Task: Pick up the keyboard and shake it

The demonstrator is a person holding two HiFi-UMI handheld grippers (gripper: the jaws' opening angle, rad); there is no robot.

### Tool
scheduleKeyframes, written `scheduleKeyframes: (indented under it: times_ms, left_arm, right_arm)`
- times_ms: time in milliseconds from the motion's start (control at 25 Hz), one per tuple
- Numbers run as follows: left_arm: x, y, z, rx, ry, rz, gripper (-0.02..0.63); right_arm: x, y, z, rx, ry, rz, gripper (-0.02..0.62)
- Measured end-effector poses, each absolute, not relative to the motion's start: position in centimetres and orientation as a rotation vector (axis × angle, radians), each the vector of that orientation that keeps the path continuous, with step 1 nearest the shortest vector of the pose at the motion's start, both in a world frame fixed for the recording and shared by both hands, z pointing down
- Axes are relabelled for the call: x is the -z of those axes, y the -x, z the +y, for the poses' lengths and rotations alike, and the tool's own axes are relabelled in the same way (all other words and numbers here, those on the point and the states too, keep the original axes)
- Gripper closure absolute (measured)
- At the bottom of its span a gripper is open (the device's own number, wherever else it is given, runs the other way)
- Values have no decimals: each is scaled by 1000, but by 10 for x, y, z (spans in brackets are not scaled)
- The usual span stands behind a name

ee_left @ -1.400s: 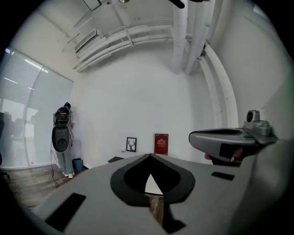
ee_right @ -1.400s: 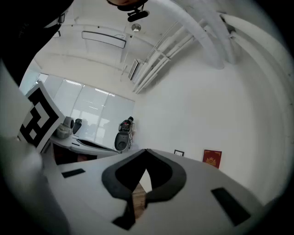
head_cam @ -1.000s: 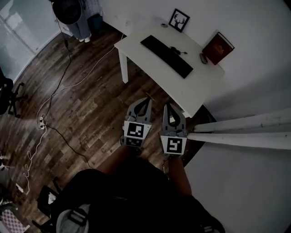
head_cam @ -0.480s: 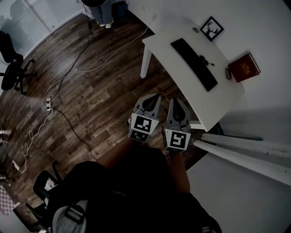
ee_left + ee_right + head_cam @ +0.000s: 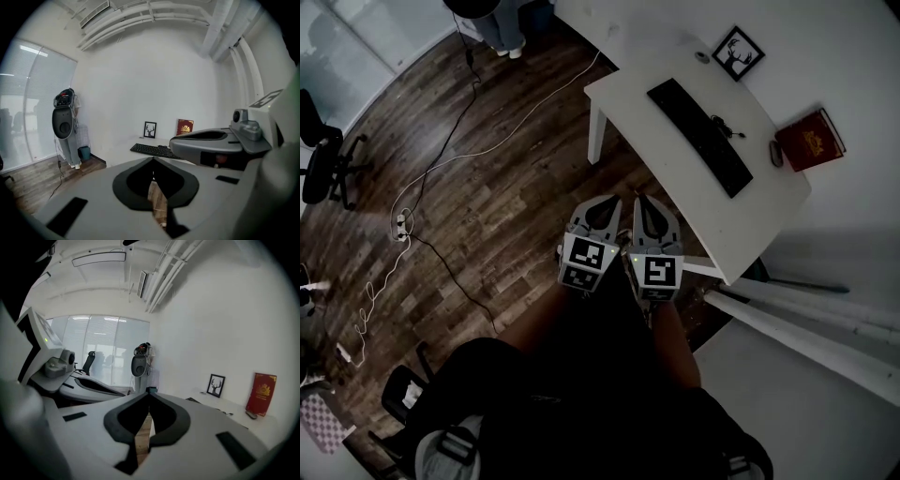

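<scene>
Hovering short of table [image 5: 639,117] | left gripper [image 5: 611,200] jaws clenched, empty | right gripper [image 5: 640,200] likewise | keyboard [image 5: 698,138] lying on table

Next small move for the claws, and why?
Probably carry both forward toward the keyboard and open them: the left claw and right claw are shut, empty, over the floor, short of the table it lies on.

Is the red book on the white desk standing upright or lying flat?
Upright: in the right gripper view the red book stands on end against the wall.
</scene>
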State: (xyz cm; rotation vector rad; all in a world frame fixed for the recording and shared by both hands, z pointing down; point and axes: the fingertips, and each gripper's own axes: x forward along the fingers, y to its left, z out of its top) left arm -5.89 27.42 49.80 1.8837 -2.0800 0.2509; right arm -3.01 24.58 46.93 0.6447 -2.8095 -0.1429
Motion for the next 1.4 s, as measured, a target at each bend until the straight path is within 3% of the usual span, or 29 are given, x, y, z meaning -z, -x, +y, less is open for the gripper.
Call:
scheduleKeyframes:
  times_ms: [400, 1080, 1240, 1400]
  left_arm:
    - [-477, 122, 126, -371, -1936, -2020, 603]
    - [-542, 105, -12, -681, -2002, -1699, 603]
    - [-548, 87, -48, -624, -2129, -1441, 603]
    - [-560, 78, -89, -893, -2301, -1217, 603]
  right_arm:
    - [-467, 103, 100, -40, -554, -2796, 574]
    - [-561, 71, -27, -401, -696, -2606, 574]
    - [-574, 69, -39, -411, -742, -2537, 574]
    - [-583, 60, -60, -394, -818, -2437, 574]
